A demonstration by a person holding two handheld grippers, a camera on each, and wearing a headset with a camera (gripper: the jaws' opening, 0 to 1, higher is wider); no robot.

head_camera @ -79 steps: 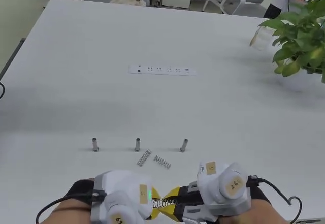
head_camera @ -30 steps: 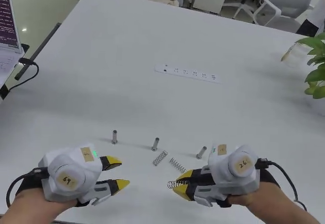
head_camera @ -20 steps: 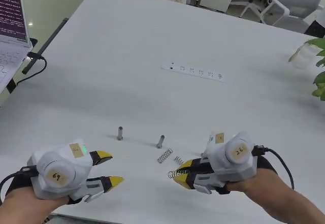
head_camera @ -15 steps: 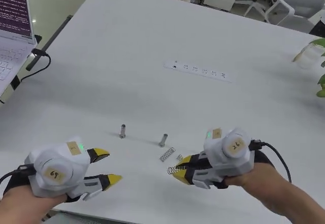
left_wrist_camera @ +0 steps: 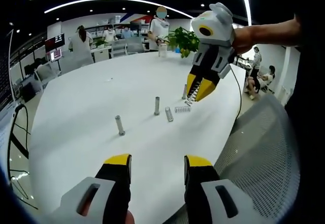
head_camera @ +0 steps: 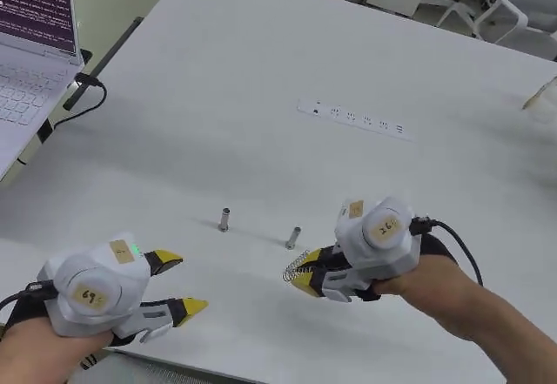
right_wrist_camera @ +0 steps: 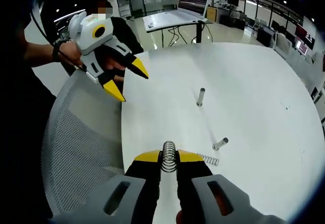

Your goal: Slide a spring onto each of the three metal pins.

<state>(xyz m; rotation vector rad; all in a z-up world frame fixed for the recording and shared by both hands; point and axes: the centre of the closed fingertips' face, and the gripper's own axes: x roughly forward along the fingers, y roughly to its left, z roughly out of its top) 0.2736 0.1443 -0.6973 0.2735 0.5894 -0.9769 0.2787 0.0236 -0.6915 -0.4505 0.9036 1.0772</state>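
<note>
The right gripper [head_camera: 300, 279], clamped on a spring [right_wrist_camera: 168, 162] just above the worktop [head_camera: 261, 97], hides the third pin [left_wrist_camera: 184, 91] from the head view, beside the left pin [head_camera: 224, 219] and middle pin [head_camera: 292, 238], while the left gripper [head_camera: 190, 281] hangs with its jaws apart and empty.

Left claw [left_wrist_camera: 155, 159] jaws apart, at the white desk [left_wrist_camera: 76, 112] edge. Three pins [left_wrist_camera: 157, 105] upright, two loose springs [left_wrist_camera: 169, 114] beside them. Right claw [left_wrist_camera: 199, 89] grips a spring [left_wrist_camera: 190, 100].

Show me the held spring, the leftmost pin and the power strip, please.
held spring [right_wrist_camera: 169, 159], right gripper view, on its front coils.
leftmost pin [head_camera: 224, 219], head view, mid-shaft.
power strip [head_camera: 352, 119], head view, middle of its top face.
</note>
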